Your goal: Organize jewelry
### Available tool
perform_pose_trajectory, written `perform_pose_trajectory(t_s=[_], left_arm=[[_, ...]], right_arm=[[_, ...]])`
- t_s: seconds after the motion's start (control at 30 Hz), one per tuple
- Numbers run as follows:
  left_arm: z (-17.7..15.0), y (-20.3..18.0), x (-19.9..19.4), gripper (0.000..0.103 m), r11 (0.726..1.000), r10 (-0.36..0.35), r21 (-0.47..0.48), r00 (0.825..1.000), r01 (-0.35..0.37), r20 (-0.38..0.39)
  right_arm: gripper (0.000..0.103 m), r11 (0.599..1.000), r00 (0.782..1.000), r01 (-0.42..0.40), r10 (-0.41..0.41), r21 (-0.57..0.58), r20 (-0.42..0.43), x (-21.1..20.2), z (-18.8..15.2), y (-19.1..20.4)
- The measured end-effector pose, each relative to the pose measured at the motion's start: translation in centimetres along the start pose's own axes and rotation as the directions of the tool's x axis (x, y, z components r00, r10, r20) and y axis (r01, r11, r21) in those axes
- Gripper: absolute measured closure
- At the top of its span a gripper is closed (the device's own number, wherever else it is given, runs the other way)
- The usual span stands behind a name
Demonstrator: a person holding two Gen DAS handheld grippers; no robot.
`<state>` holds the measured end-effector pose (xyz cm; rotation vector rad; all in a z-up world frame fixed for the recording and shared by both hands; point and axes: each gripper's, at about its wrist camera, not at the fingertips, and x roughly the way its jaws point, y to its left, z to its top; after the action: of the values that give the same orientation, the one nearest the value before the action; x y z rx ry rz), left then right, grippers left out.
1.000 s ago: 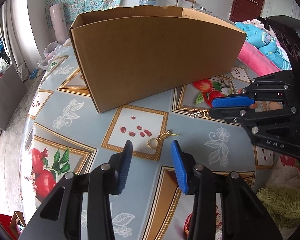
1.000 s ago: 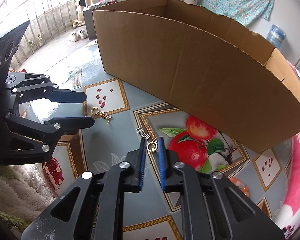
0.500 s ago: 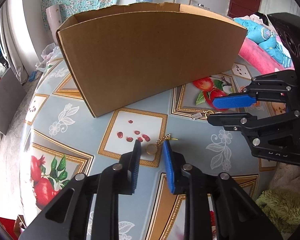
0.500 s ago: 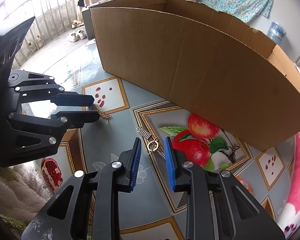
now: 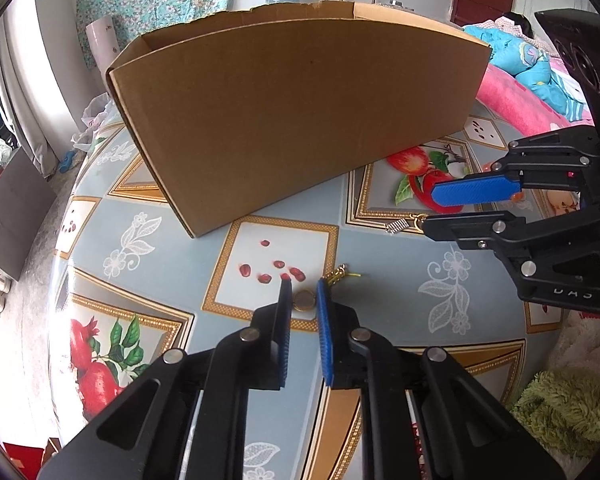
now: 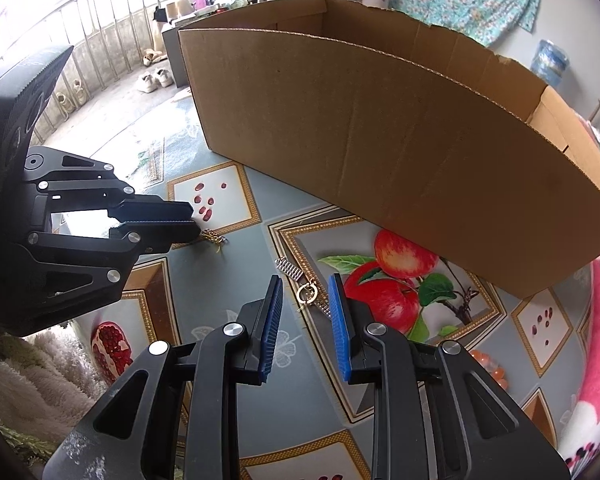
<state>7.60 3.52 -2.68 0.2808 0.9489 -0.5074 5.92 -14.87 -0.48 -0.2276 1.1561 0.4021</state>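
Observation:
A small gold ring with a short chain (image 5: 304,301) lies on the fruit-print tablecloth (image 5: 380,264). My left gripper (image 5: 303,292) is closing on it, and its blue pads touch the ring's two sides. In the right wrist view the left gripper (image 6: 196,222) is nearly shut, with the chain (image 6: 213,237) poking out past its tips. A second gold ring with silver spring pieces (image 6: 308,293) lies between the pads of my open right gripper (image 6: 305,292), untouched. The left wrist view shows the right gripper (image 5: 429,211) over that piece (image 5: 398,225).
A large open cardboard box (image 5: 300,120) stands on the table just beyond both grippers. Orange beads (image 6: 486,362) lie at the right. A pink blanket (image 5: 516,104) and fuzzy green cloth (image 5: 568,404) border the table's right and near edges.
The left jaws have narrowed from wide apart to the ring's width, staying in place. The right jaws spread slightly, off the second ring, then held.

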Motion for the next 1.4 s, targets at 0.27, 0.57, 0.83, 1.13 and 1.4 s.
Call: perform_pose_trajectory(t_s=[0.27,0.57,0.83,1.13,1.4], left_arm=[[-0.3,0.0,-0.3,0.091,1.0,0.001,-0.022,1.0,-0.001,-0.003],[-0.3,0.0,-0.3,0.091,1.0,-0.004,-0.018,1.0,0.004,0.0],[-0.3,0.0,-0.4,0.091,1.0,-0.004,-0.017,1.0,0.004,0.001],[-0.3,0.0,-0.4,0.091,1.0,-0.004,-0.019,1.0,0.004,0.001],[-0.3,-0.1,-0.4,0.091,1.0,-0.005,-0.021,1.0,0.005,0.002]], right_arm=[[0.08,1.0,1.0,0.001,-0.002,-0.02,-0.023,0.3,0.1,0.7],[0.088,0.999,0.999,0.022,-0.024,-0.038,-0.045,1.3,0.3,0.8],[0.09,0.996,0.998,0.03,-0.034,-0.078,-0.053,1.6,0.4,1.0],[0.096,0.994,0.998,0.033,-0.039,-0.109,-0.053,1.8,0.6,1.9],[0.101,0.996,0.998,0.02,-0.025,-0.089,-0.049,1.4,0.6,1.7]])
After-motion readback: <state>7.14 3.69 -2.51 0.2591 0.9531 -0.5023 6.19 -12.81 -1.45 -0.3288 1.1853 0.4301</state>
